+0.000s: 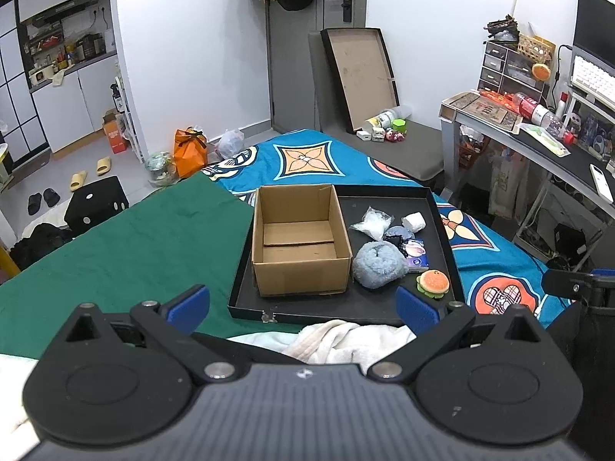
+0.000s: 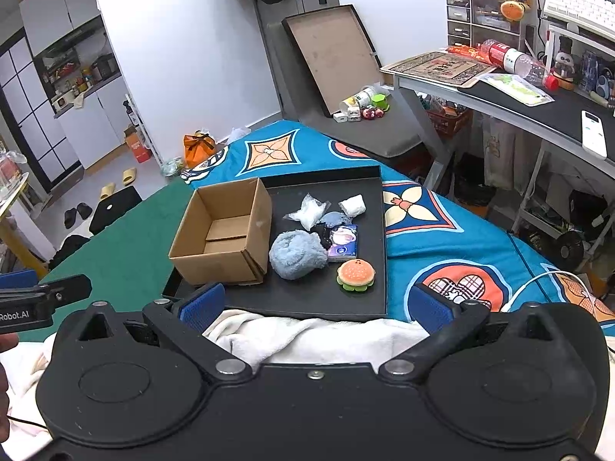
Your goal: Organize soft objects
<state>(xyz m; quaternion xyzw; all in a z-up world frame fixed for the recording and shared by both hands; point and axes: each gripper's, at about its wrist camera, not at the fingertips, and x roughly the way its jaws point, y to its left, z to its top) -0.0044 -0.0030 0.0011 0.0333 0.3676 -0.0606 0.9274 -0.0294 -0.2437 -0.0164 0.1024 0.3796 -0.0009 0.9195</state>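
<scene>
A black tray (image 1: 446, 230) (image 2: 380, 253) lies on the bed. In its left half stands an empty cardboard box (image 1: 300, 242) (image 2: 226, 234). Right of the box lie a fluffy blue ball (image 1: 378, 265) (image 2: 294, 253), a burger plush (image 1: 433, 283) (image 2: 355, 275), a clear plastic bag (image 1: 371, 222) (image 2: 311, 209), a white wad (image 1: 414, 222) (image 2: 353, 204), a dark cloth (image 1: 398, 235) and a small tissue pack (image 1: 417, 257) (image 2: 343, 242). My left gripper (image 1: 303, 305) and my right gripper (image 2: 315, 305) both hang open in front of the tray's near edge, holding nothing.
A white towel (image 1: 346, 340) (image 2: 307, 336) lies bunched just below the tray's near edge. The bed has a green sheet (image 1: 134, 238) on the left and a blue patterned blanket (image 2: 442, 238) on the right. A cluttered desk (image 2: 538, 107) stands at the right.
</scene>
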